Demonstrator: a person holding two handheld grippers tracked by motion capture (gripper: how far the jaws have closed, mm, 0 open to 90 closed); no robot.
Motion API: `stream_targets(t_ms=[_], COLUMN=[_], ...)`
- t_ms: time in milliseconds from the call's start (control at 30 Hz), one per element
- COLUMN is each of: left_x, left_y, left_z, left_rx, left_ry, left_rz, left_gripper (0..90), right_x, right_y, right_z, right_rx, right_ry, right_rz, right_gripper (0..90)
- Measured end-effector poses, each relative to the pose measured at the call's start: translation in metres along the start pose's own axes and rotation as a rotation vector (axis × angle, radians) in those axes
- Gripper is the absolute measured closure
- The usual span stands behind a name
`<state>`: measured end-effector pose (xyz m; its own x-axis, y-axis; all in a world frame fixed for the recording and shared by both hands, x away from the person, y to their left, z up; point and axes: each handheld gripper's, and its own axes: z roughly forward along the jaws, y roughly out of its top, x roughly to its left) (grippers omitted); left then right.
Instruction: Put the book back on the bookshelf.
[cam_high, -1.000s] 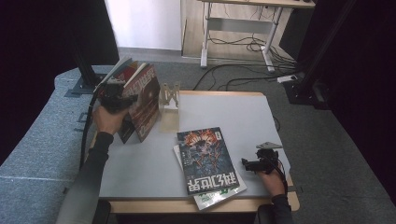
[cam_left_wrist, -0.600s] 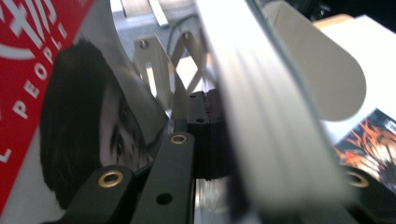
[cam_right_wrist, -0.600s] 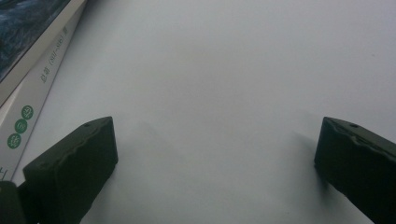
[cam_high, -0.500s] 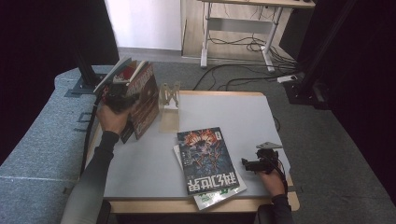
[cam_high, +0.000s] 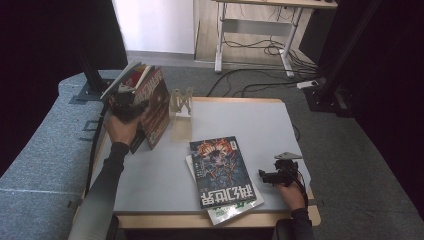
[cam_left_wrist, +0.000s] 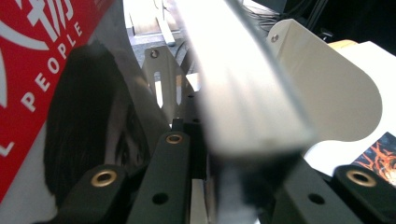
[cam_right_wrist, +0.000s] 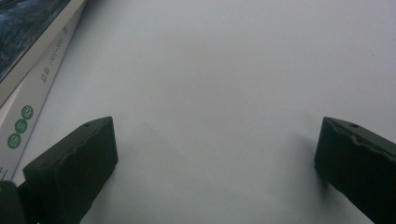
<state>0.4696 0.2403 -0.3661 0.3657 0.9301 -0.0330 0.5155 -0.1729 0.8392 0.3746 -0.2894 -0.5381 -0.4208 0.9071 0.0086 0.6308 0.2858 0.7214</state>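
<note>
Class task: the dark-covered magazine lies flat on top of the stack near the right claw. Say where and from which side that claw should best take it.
Probably the magazine by its long right edge, coming in level from the right, where the open right claw already rests beside it. It lies flat on another magazine, so one jaw must slide underneath.

The left gripper (cam_left_wrist: 224, 186) looks along its black jaws, which rise from the bottom edge and close on the thick, blurred edge of a magazine (cam_left_wrist: 243, 93) running up the middle. To the left, another magazine's cover (cam_left_wrist: 56, 93) shows red with white lettering reading "PEOPLE" above a dark printed figure. Behind them stands a pale bookend (cam_left_wrist: 327, 88) with a rounded plate, and the white table (cam_left_wrist: 373, 56) lies at right.
</note>
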Motion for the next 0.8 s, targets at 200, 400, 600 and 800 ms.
stream_targets(t_ms=[200, 400, 600, 800], left_x=[-0.001, -0.003, -0.009, -0.007], left_y=[-0.003, -0.004, -0.005, -0.011], left_z=[-0.001, -0.001, -0.005, -0.012], left_rx=[0.01, 0.022, 0.033, 0.031], left_ry=[0.005, 0.012, 0.029, -0.021], left_rz=[0.013, 0.034, 0.072, 0.052], left_gripper=[70.6, 60.9, 50.5, 42.9], right_x=[0.0, 0.0, 0.0, 0.0], right_y=[0.0, 0.0, 0.0, 0.0], right_z=[0.0, 0.0, 0.0, 0.0], right_rx=[0.0, 0.0, 0.0, -0.001], right_ry=[0.0, 0.0, 0.0, 0.0], right_rz=[0.0, 0.0, 0.0, -0.002], right_gripper=[0.0, 0.0, 0.0, 0.0])
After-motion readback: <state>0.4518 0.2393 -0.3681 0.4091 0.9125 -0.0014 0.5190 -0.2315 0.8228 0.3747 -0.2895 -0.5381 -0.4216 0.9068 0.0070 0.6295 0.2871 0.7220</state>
